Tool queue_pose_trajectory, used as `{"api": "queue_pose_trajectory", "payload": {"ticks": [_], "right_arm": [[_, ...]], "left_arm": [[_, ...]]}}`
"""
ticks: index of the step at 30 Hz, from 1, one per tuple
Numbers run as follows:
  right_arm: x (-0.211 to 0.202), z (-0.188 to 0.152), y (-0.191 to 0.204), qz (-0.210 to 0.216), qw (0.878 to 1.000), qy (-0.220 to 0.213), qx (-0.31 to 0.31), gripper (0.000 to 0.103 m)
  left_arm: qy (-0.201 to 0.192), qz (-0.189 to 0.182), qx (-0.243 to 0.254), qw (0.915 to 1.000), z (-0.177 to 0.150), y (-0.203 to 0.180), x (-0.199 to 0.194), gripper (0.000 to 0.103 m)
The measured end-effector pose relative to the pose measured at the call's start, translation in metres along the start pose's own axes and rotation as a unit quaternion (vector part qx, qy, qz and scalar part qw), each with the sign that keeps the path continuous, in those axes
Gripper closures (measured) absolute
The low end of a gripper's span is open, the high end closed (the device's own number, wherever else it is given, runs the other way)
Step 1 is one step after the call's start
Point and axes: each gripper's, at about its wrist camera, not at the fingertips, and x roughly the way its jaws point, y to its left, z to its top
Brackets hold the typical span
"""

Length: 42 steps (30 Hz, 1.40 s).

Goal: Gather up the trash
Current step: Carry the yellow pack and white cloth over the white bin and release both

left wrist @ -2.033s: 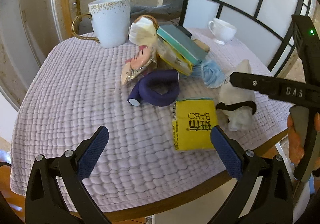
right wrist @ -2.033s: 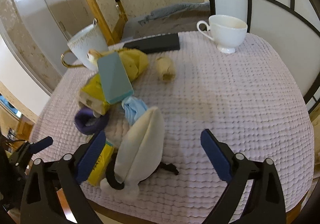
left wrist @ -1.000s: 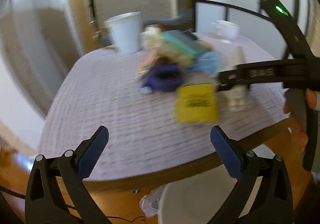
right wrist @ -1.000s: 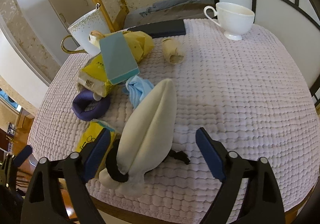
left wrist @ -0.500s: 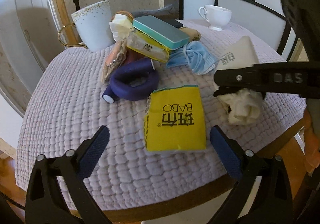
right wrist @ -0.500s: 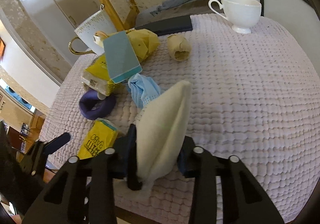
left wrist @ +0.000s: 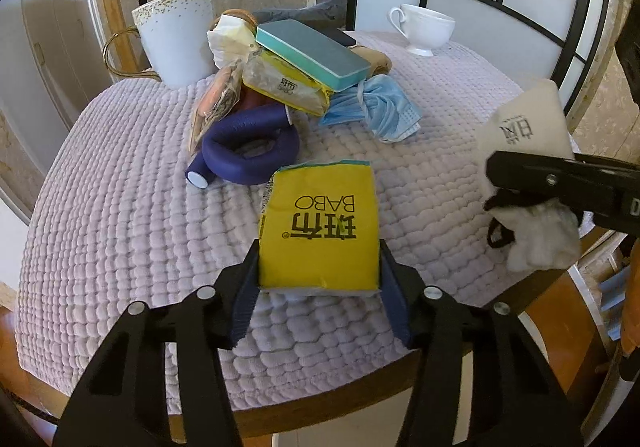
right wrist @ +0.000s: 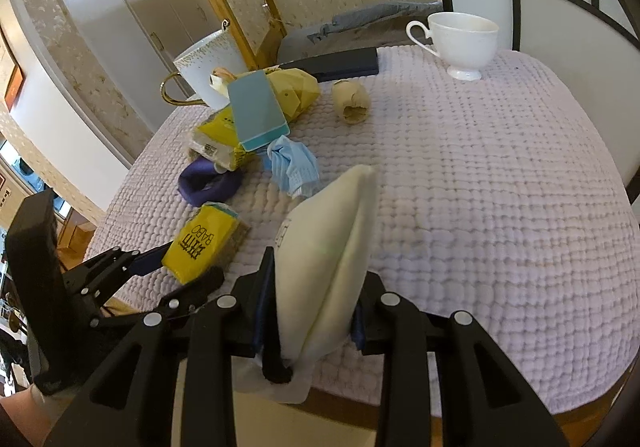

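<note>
Trash on the quilted table [left wrist: 120, 207]: right gripper [right wrist: 312, 315] clamped on a cream folded mask [right wrist: 332, 247], left gripper [left wrist: 319, 279] closing around the yellow tissue pack [left wrist: 319, 223] near the edge, whose slick film could slip free.

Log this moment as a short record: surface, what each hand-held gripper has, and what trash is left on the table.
surface: round table under a quilted lilac cloth
left hand-held gripper: jaws closing, yellow tissue pack between them, lying on the cloth
right hand-held gripper: shut on a white folded mask
loose trash: crumpled blue mask, yellow wrappers under a teal box
other items: speckled mug, white teacup, purple foam roller
</note>
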Motion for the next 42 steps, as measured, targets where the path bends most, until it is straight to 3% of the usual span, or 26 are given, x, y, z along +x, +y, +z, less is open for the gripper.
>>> {"api": "queue_pose_trajectory", "payload": {"ticks": [13, 21, 42], "right_arm": [[-0.018, -0.023, 0.016, -0.005, 1.0, 0.002, -0.028, 0.072], [-0.026, -0.031, 0.02, 0.006, 1.0, 0.0, -0.031, 0.081], [-0.044, -0.081, 0.041, 0.012, 0.997, 0.04, -0.06, 0.082]], "left_arm": [[0.01, -0.011, -0.006, 0.9999, -0.012, 0.004, -0.021, 0.049], [0.011, -0.011, -0.011, 0.9998, -0.021, 0.007, -0.033, 0.049], [0.031, -0.032, 0.028, 0.9986, -0.061, -0.015, -0.071, 0.049]]}}
